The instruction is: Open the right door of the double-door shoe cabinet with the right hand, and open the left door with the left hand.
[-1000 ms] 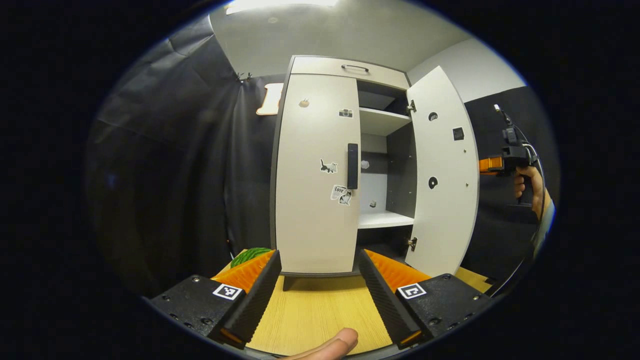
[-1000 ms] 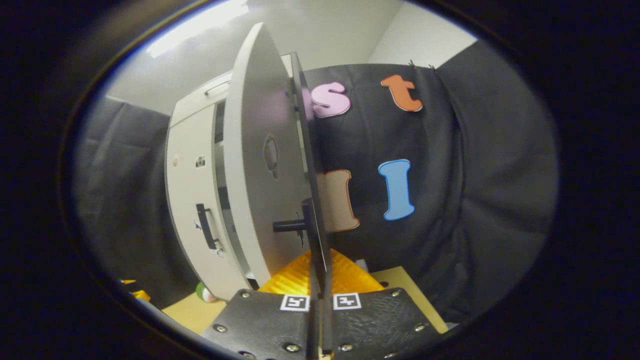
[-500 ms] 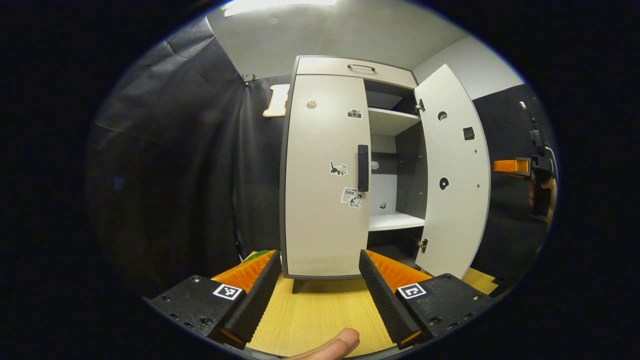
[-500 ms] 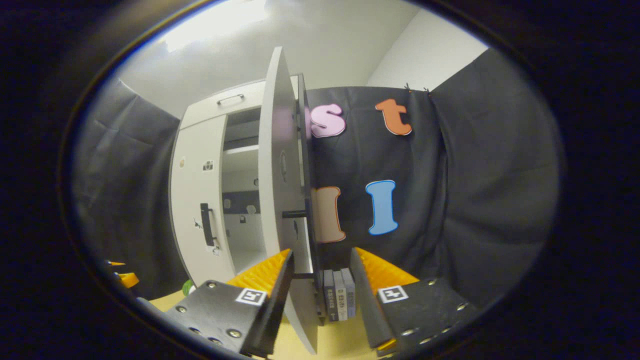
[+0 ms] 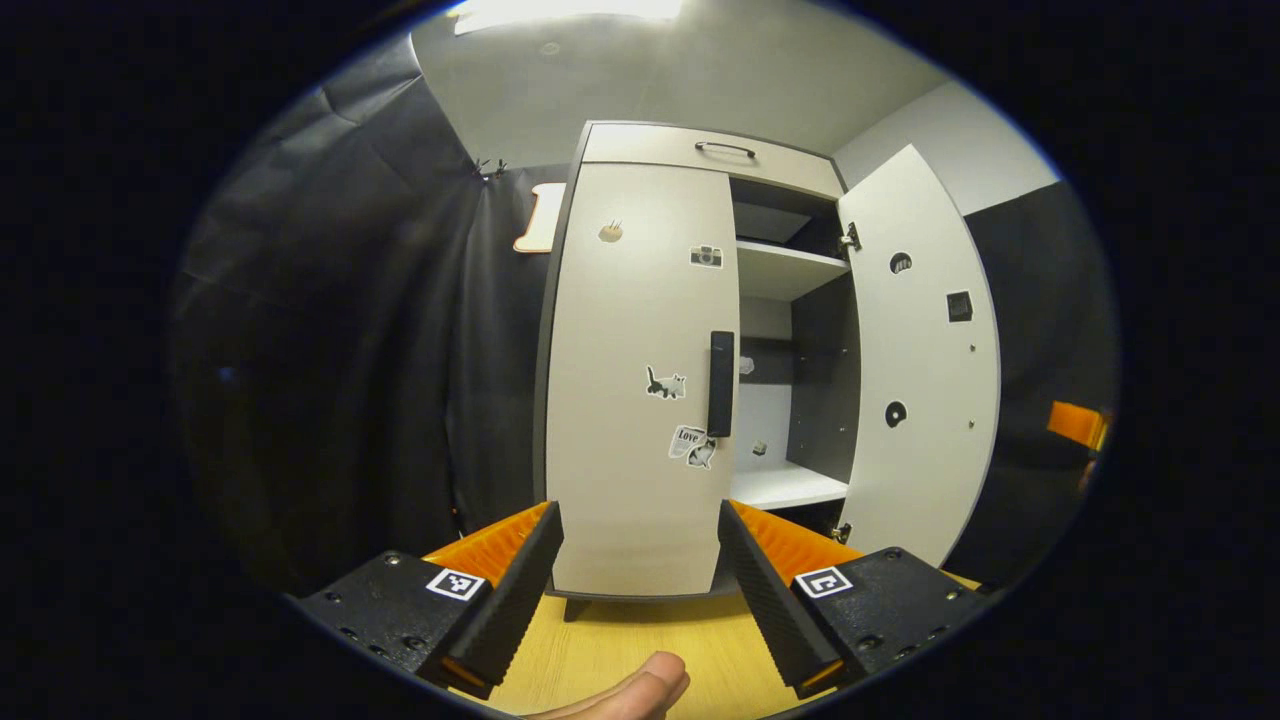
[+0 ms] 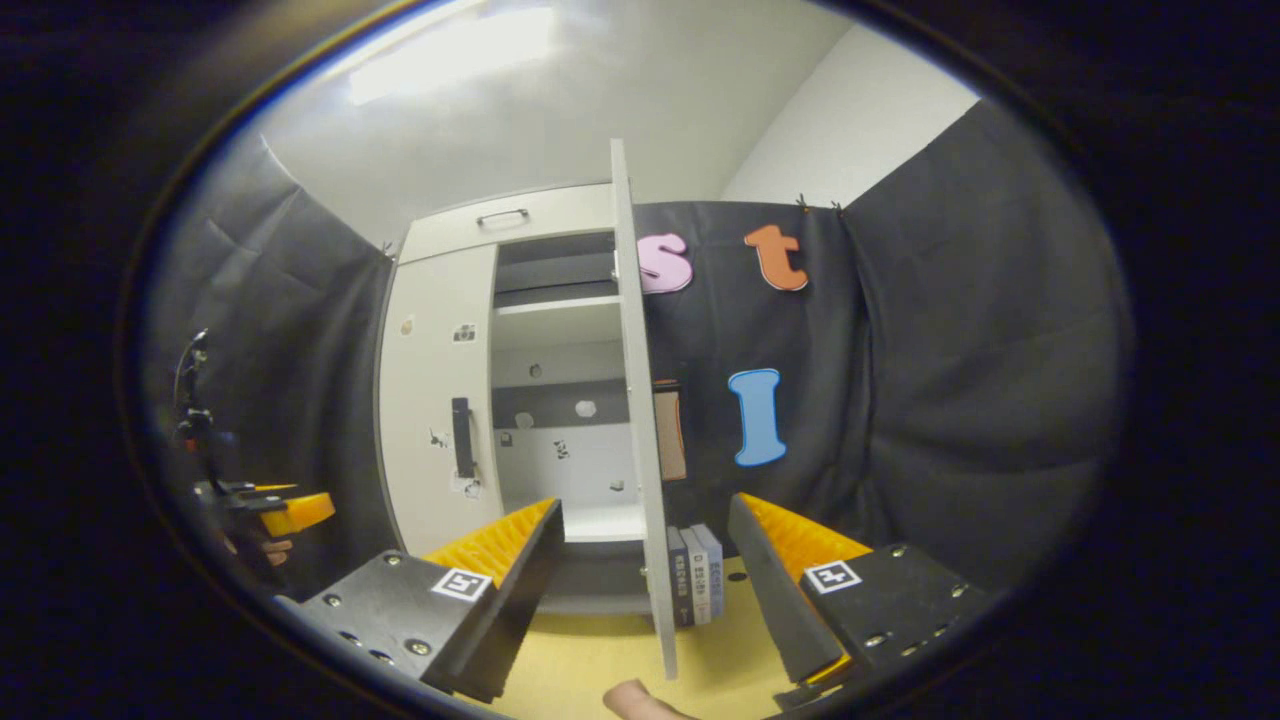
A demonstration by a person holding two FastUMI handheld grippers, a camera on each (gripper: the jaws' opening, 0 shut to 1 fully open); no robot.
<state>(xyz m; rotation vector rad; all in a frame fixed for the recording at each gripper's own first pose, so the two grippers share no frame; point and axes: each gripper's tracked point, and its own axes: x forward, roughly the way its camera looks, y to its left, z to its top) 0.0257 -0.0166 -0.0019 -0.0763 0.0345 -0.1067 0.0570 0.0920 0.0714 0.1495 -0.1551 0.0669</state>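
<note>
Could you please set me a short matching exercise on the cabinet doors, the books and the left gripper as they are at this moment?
Things:
1. left door
2. right door
3. books
4. left gripper

States:
A. swung open
B. standing upright on the tabletop beside the cabinet
C. closed
D. open, holding nothing

Pairs: 1-C, 2-A, 3-B, 4-D

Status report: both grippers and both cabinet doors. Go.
Left gripper open, facing the left door, closed, handle untouched. Right gripper open, off the right door, which stands wide open. Nothing blocking the handle.
</note>
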